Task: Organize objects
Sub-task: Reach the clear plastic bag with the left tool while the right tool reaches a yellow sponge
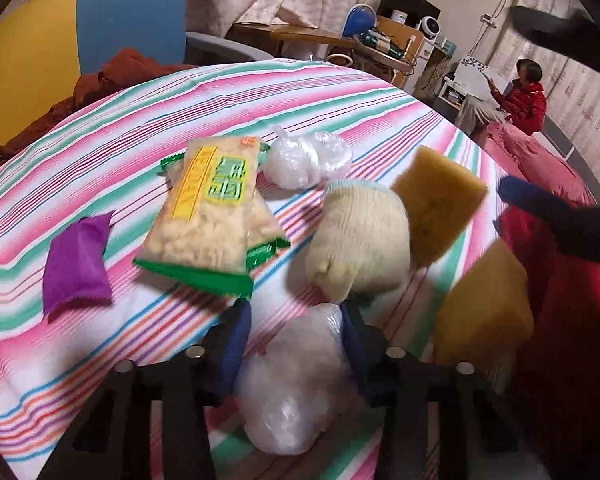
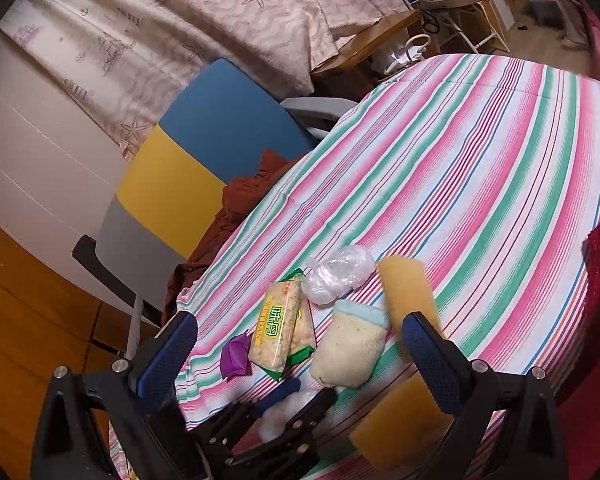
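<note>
The left gripper (image 1: 296, 322) pinches a clear plastic bag (image 1: 296, 380) between its blue pads, low over the striped cloth (image 1: 340, 92). The right gripper (image 2: 300, 350) hangs spread wide, a yellow sponge (image 2: 408, 296) blurred by its right finger. Ahead lie a cream sock (image 1: 356, 240), stacked snack packets (image 1: 212, 208), a purple sachet (image 1: 78, 260) and a second plastic bag (image 1: 304, 160); beyond them bare cloth runs to the far edge.

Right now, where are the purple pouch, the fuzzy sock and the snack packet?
purple pouch (image 1: 78, 262), left wrist view, middle of its face.
fuzzy sock (image 1: 358, 236), left wrist view, middle of its body.
snack packet (image 2: 276, 334), right wrist view, on its label.
</note>
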`<move>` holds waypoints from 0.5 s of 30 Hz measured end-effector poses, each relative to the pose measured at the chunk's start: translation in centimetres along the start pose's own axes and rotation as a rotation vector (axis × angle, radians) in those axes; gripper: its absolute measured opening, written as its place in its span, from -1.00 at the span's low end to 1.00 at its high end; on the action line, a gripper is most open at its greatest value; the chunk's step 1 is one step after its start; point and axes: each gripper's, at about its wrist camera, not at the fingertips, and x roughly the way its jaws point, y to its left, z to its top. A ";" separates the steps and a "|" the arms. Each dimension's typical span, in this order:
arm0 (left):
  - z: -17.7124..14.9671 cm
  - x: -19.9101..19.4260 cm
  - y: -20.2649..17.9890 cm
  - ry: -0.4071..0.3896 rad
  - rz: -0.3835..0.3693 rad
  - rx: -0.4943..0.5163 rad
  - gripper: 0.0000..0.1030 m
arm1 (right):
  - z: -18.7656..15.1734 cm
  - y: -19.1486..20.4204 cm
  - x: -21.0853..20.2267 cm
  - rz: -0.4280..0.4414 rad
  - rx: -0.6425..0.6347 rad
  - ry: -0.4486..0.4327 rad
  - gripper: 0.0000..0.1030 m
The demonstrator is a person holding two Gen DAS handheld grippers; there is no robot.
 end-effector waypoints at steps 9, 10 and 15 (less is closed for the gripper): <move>-4.8 -3.7 1.2 -0.046 0.046 -0.025 -0.21 | 0.1 -0.5 -0.3 -0.007 0.031 -0.009 0.99; -5.3 -4.0 1.2 -0.052 0.053 -0.025 -0.20 | 0.1 -0.5 -0.3 -0.009 0.032 -0.009 0.99; -8.0 -5.9 1.4 -0.107 0.082 -0.009 -0.20 | 0.1 -0.5 -0.2 -0.025 0.038 -0.005 0.99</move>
